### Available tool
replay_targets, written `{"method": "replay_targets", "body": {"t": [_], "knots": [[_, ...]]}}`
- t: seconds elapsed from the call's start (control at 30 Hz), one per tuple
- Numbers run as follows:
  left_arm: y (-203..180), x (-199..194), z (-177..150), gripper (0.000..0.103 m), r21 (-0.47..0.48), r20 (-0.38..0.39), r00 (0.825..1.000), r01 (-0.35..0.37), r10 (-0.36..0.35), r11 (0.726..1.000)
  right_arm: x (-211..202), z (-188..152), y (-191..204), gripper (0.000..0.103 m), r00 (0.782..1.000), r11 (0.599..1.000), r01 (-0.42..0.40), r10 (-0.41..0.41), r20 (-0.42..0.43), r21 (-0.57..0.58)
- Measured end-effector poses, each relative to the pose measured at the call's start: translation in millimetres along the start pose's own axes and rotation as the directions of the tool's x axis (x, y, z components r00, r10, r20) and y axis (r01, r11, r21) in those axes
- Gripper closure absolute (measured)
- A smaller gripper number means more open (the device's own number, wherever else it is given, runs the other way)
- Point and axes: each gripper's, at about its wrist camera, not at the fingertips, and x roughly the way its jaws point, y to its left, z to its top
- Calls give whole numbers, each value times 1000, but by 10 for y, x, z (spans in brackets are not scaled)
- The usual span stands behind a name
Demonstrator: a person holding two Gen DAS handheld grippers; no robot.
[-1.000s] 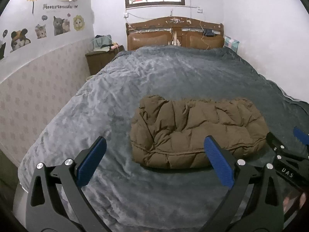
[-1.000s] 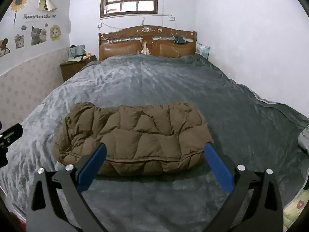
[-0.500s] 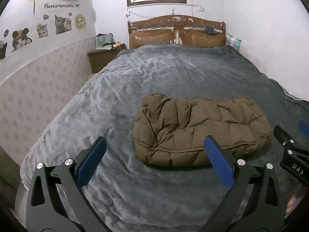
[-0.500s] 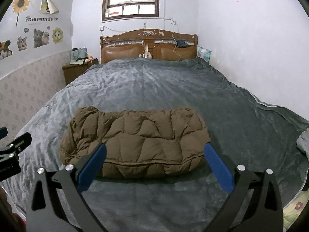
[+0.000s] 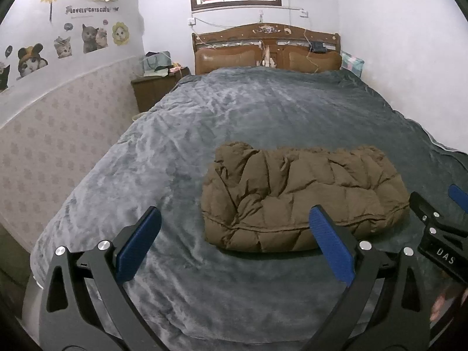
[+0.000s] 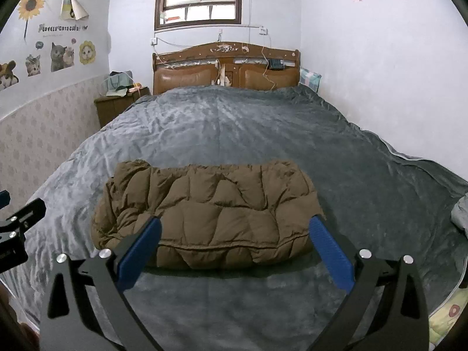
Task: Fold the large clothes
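A brown quilted puffer jacket [image 5: 301, 196] lies folded into a thick rectangle on the grey bed blanket [image 5: 222, 122]; it also shows in the right wrist view [image 6: 204, 210]. My left gripper [image 5: 234, 242] is open and empty, held above the blanket in front of the jacket's left end. My right gripper [image 6: 234, 242] is open and empty, held in front of the jacket's near edge, apart from it. The right gripper also shows at the right edge of the left wrist view [image 5: 438, 228], and the left one at the left edge of the right wrist view [image 6: 14, 228].
A wooden headboard [image 5: 266, 49] stands at the far end of the bed. A nightstand [image 5: 155, 87] with bags stands at the far left by the wall. A pillow [image 5: 352, 63] lies at the far right corner. The bed's near edge is below my grippers.
Both grippers have pulled back and up slightly from the jacket, so it sits a little farther off in both views. The jacket has not moved.
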Motion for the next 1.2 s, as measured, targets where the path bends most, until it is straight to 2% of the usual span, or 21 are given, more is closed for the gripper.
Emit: {"method": "replay_targets", "body": {"t": [1.2], "knots": [[33,-29,26,3,26,-2,1000,0,0,1000,36,-6,-30,2,1000,1000,14,-14,9,3]]}}
